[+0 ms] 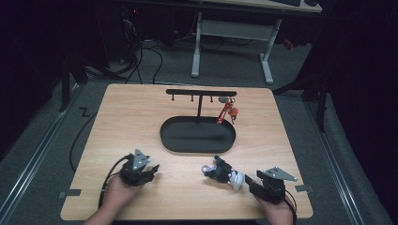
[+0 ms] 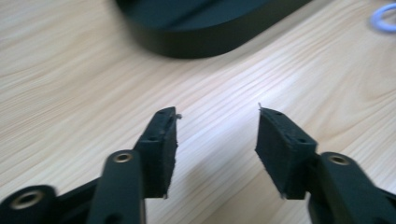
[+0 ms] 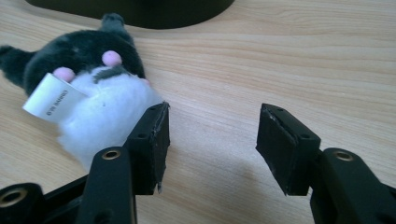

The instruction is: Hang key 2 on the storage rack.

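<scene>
Both grippers rest low on the wooden tabletop (image 1: 141, 126), jaws wide and holding nothing. The plush toy (image 1: 225, 172) lies just beside the right gripper (image 3: 212, 128), nearer than the black tray (image 1: 197, 136). The left gripper (image 2: 217, 135) sits well apart.

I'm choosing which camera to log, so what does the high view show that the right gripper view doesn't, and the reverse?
High view alone: the T-shaped hook stand rising from the tray, a red keychain hanging near the bar's right end, the left gripper and both hands.

Right gripper view alone: a white tag on the plush toy, printing too small to read, and pink spots on the dark fur.

Both: the toy lying on the wooden table, the black oval tray and the open right gripper beside the toy.
</scene>
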The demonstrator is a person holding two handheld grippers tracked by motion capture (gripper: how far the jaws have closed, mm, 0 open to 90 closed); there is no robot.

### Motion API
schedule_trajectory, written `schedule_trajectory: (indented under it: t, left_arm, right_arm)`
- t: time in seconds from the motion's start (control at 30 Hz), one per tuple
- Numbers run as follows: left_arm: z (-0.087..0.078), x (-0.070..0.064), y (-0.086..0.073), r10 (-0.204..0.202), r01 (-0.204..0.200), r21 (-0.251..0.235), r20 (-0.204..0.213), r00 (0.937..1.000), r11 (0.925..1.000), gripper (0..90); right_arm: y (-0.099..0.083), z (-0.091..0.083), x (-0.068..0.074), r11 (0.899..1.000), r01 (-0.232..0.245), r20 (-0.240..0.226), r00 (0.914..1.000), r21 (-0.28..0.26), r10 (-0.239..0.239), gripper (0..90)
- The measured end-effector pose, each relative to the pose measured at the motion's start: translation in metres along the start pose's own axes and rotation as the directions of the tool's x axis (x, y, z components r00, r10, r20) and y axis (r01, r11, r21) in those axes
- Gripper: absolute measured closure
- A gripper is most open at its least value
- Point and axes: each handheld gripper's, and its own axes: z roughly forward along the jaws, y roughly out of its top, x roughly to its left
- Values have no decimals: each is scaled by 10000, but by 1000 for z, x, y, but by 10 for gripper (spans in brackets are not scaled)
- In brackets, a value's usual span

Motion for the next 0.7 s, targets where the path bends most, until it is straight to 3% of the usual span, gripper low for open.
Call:
schedule_trajectory:
  t: [0.07,0.2,0.3,0.4,0.43,0.57,0.7]
  left_arm:
    - [-10,15,-8,-407,406,139,119,9991,9991,421]
    - [-19,29,-27,-820,820,-61,-85,9966,9966,375]
    - [-19,36,-31,-1001,990,-187,-733,9923,9949,287]
    - [-16,44,-31,-1279,1260,-271,-851,9881,9917,273]
    - [-16,45,-32,-1297,1280,-246,-861,9878,9915,270]
    - [-15,47,-33,-1180,1172,-147,-718,9904,9930,269]
    - [-18,44,-31,-1037,1025,-216,-594,9928,9945,270]
  right_arm:
    - [0,1,-2,9999,8,84,10000,133,-9,442]
    - [1,2,-5,9990,28,373,9993,456,-45,444]
    - [3,2,-2,9955,157,478,9987,932,-202,441]
    - [8,3,2,9878,552,554,9964,1458,-639,412]
    - [11,3,4,9820,723,521,9952,1745,-825,393]
    - [20,3,7,9717,707,450,9955,2252,-829,357]
    - [23,6,7,9517,601,362,9966,3010,-743,332]
